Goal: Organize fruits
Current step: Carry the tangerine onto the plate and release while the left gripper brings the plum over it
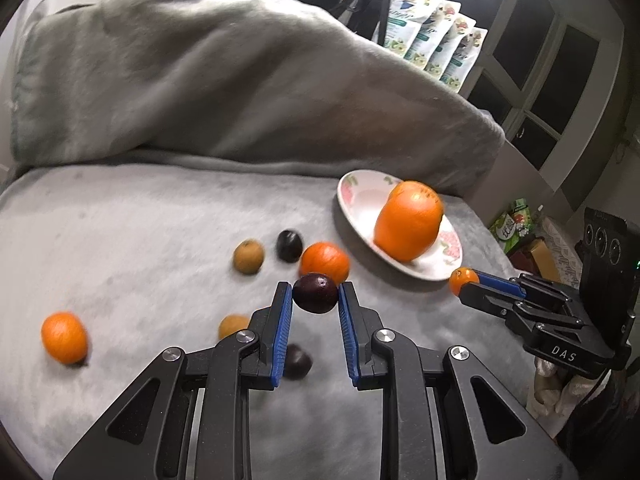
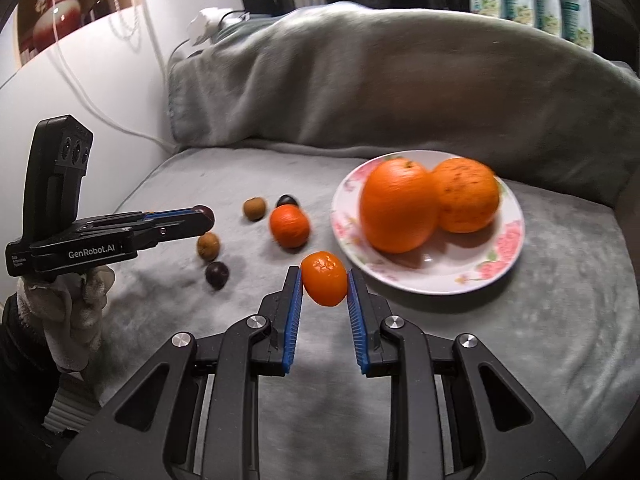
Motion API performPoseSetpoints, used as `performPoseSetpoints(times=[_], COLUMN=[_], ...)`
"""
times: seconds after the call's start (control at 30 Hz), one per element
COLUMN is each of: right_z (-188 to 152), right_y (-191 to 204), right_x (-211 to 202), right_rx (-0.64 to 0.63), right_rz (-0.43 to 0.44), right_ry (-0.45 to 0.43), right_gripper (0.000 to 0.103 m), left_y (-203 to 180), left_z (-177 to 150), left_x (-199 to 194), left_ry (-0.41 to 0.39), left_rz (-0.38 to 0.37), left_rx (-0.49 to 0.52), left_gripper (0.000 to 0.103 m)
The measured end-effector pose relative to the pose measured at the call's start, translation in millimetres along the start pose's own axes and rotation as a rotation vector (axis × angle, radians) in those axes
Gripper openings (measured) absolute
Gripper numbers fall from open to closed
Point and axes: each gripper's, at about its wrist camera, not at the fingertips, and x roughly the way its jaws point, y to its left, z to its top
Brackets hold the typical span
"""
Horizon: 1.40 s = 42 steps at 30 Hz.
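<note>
My left gripper (image 1: 315, 294) is shut on a dark plum (image 1: 315, 293) and holds it above the grey blanket (image 1: 140, 240). My right gripper (image 2: 324, 285) is shut on a small mandarin (image 2: 324, 284), just left of the flowered plate (image 2: 496, 268). The plate carries two large oranges (image 2: 398, 206). Loose on the blanket lie a mandarin (image 2: 289, 220), two brown fruits (image 2: 255, 208), and dark plums (image 2: 217, 275). Another mandarin (image 1: 64, 337) lies far left in the left wrist view. The plate (image 1: 360, 200) shows there too.
A blanket-covered backrest (image 2: 400, 80) rises behind the seat. Snack pouches (image 1: 436, 40) stand behind it. White cables (image 2: 104, 92) hang on the wall at left. The seat edge drops off at right, with packages (image 1: 516, 224) below.
</note>
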Motion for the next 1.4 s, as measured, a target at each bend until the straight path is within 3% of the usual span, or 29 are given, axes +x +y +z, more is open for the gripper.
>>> performPoseSetpoints(times=[0.33,0.73,1.4], right_z=[3.6,4.7,3.9], right_y=[-27.8,-51.4,-59.2], right_x=[-8.9,2.1,11.2], right_rx=[0.040,0.069,0.069], right_rz=[-0.058,-0.087,-0.093], right_ry=[-0.031,-0.020,-0.018], right_gripper=[0.024,0.024,0.024], left_y=[-22.8,-28.4,-37.4], left_z=[30.7,59.0,76.0], left_x=[24.3,64.9,91.7], left_ry=[-0.015,0.029,0.054], left_rz=[-0.024,-0.052,-0.087], left_rx=[0.049,0.042,0.015], left_gripper=[0.022,0.022,0.022])
